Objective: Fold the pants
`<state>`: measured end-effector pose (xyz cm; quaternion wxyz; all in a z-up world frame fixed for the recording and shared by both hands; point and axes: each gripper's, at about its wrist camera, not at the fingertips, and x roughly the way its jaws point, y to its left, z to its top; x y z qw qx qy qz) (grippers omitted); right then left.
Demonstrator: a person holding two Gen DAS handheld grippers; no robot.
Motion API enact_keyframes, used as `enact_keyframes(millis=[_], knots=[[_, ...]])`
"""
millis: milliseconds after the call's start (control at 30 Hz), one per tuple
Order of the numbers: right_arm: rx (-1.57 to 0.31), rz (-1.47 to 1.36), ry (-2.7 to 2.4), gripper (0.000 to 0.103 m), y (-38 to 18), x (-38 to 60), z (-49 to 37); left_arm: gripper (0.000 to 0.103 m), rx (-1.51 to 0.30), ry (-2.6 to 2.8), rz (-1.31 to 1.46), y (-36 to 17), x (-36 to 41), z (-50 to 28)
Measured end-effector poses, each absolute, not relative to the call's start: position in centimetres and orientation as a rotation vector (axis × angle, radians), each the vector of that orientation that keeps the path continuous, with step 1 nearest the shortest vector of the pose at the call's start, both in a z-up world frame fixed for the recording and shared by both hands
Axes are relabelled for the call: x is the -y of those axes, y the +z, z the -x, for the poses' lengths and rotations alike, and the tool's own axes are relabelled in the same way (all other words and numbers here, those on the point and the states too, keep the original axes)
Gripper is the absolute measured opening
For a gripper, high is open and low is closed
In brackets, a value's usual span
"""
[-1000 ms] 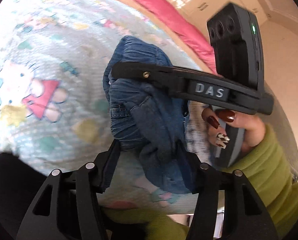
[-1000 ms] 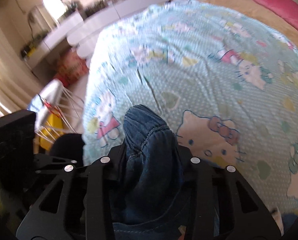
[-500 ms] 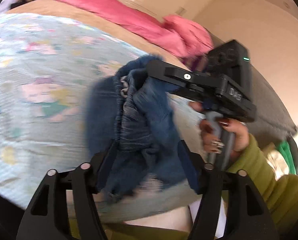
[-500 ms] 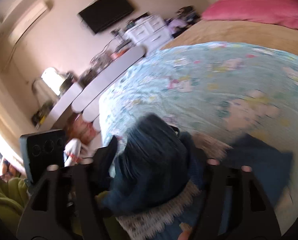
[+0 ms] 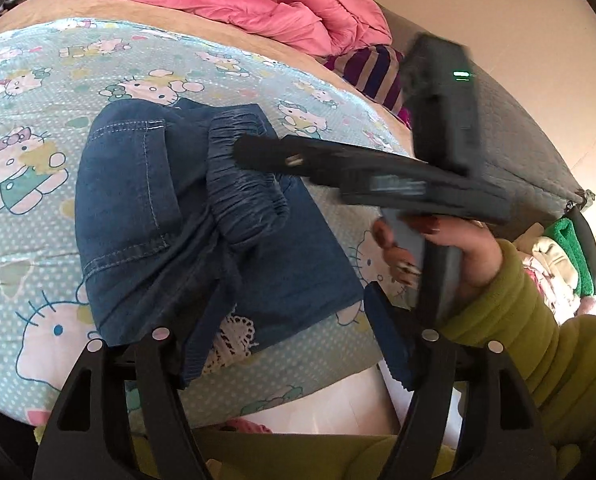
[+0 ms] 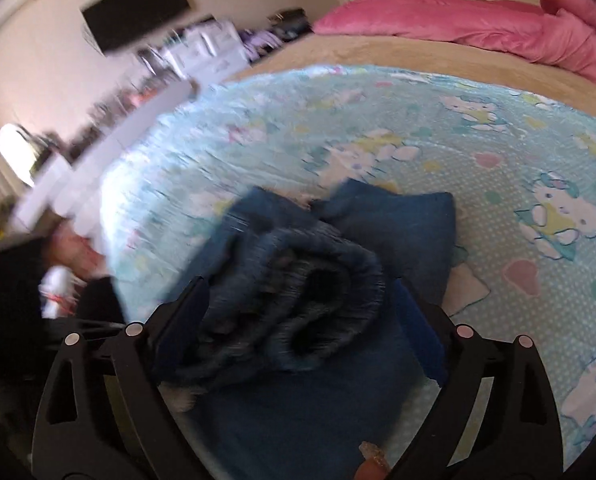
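Releasing a fold: the left gripper [image 5: 274,332] jaws are opening, denim hem between them but no longer pressed; the right gripper [image 6: 298,312] stands wide over the bunched waistband. The pants [image 5: 186,216] lie on the sheet [image 5: 38,240] near its edge. Next, probably regrip for another fold; open room lies toward the pillows [image 5: 258,4].

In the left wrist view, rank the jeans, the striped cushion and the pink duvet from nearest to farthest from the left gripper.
1. Jeans: lying between the left gripper's opening jaws.
2. Striped cushion: upper right, beyond the jeans.
3. Pink duvet: along the top, at the bed's far end.
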<state>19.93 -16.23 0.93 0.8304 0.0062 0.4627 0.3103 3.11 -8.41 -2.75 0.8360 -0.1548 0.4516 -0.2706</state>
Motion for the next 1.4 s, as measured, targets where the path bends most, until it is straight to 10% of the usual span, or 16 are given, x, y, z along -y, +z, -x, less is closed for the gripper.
enact_keyframes(millis=[667,1200,1400], knots=[[-0.771,0.003,0.679,0.089,7.0,20.5,-14.7,0.098,-0.878,-0.380,0.225,0.2,5.4,-1.8],[-0.707,0.316,0.896,0.086,5.9,15.0,-6.7,0.097,-0.903,-0.196,0.265,-0.4,0.8,-6.8],[-0.678,0.452,0.984,0.058,5.4,11.0,-6.1,0.045,-0.946,-0.219,0.292,-1.2,0.8,-9.8]])
